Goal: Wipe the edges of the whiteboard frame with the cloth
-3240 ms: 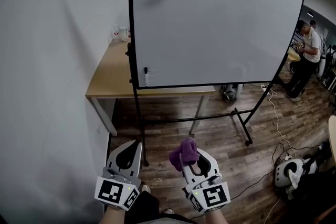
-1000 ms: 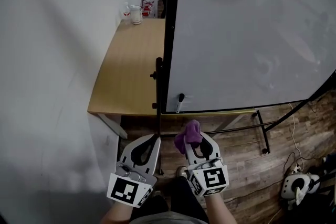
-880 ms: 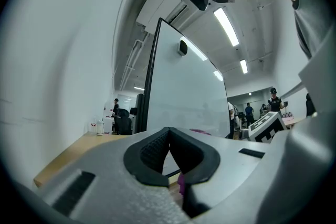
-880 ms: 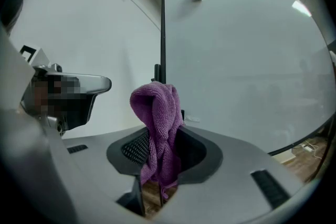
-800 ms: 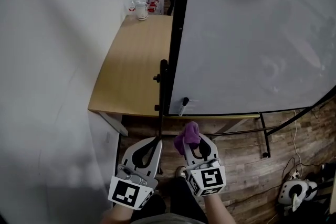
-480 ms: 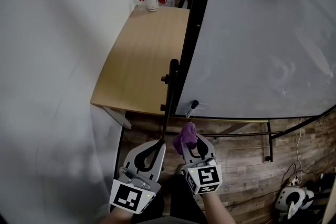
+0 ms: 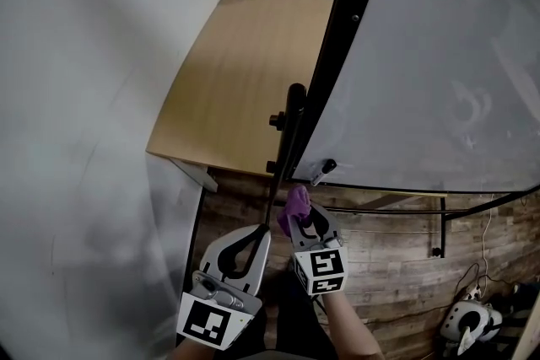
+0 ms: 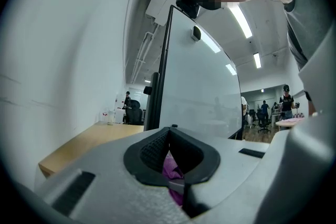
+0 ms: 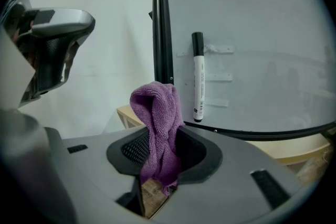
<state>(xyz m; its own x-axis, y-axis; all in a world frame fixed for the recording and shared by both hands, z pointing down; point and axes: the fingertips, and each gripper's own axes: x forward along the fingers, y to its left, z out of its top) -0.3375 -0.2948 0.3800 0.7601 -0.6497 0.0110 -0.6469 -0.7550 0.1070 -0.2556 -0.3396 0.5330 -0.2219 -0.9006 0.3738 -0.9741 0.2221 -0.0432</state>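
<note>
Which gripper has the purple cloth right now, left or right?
The right gripper: its jaws clamp the purple cloth, which sticks up from them. The left gripper has its jaws together, with no cloth sticking out of them.

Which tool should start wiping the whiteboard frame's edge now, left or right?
Right. The right tool is shut on the purple cloth and sits just below the lower left corner of the whiteboard frame. The left tool has its jaws together and sits lower.
</note>
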